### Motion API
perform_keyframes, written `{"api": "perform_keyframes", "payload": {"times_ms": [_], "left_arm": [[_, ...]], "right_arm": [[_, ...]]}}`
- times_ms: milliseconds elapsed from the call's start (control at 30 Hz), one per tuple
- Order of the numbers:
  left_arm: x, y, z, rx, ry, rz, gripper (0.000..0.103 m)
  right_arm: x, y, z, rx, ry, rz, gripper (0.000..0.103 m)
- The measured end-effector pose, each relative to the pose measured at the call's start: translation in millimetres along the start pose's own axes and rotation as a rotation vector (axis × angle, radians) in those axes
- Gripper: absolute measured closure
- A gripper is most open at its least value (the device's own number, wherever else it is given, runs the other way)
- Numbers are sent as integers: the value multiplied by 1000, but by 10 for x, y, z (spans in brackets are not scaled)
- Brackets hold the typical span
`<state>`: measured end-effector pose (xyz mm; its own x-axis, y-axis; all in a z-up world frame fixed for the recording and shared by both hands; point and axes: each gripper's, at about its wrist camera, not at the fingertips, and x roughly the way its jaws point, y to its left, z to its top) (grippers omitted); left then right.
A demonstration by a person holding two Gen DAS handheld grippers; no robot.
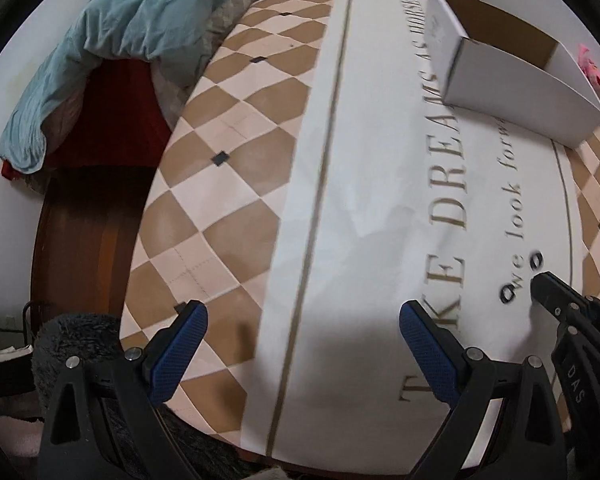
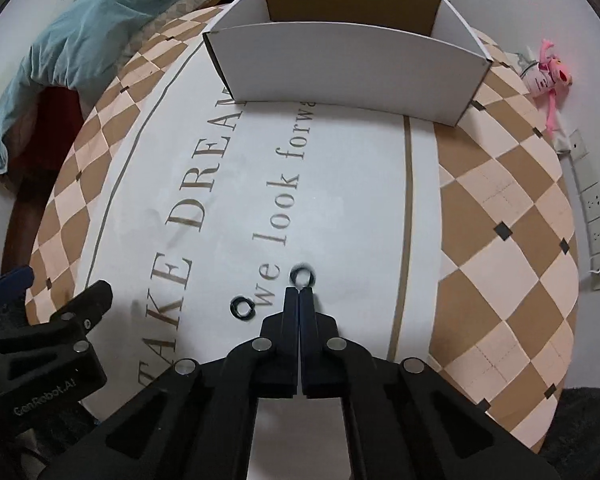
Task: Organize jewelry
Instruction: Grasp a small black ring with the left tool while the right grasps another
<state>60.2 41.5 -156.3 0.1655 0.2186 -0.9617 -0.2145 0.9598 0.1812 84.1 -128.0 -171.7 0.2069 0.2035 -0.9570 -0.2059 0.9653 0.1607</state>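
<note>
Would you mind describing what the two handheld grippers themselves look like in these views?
Both are black plastic two-finger tools with triangular cut-outs in the linkage arms and round silver pivot pins. The left gripper has blue textured pads on its fingers; its body reads "GenRobot.AI" in the right wrist view. The right gripper has plain dark fingers, with "DAS" printed on its side. No cables or sleeves show.

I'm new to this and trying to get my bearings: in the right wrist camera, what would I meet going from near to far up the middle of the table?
Right gripper, fingers together → nearer black ring, slightly left → farther black ring at the fingertips → printed tablecloth → open white cardboard box.
</note>
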Motion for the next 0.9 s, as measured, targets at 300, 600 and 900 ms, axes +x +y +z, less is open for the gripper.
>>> {"api": "perform_keyframes", "payload": {"times_ms": [300, 600, 900], "left_arm": [[-74, -587, -94, 83, -5, -161, 6], [-11, -1059, -82, 182, -52, -205, 52], [-38, -860, -71, 159, -69, -232, 93]], "right_arm": [[-420, -836, -164, 169, -43, -13, 103], [-408, -1245, -222, 266, -37, -11, 103], [-312, -954, -67, 223, 7, 166, 102]]}}
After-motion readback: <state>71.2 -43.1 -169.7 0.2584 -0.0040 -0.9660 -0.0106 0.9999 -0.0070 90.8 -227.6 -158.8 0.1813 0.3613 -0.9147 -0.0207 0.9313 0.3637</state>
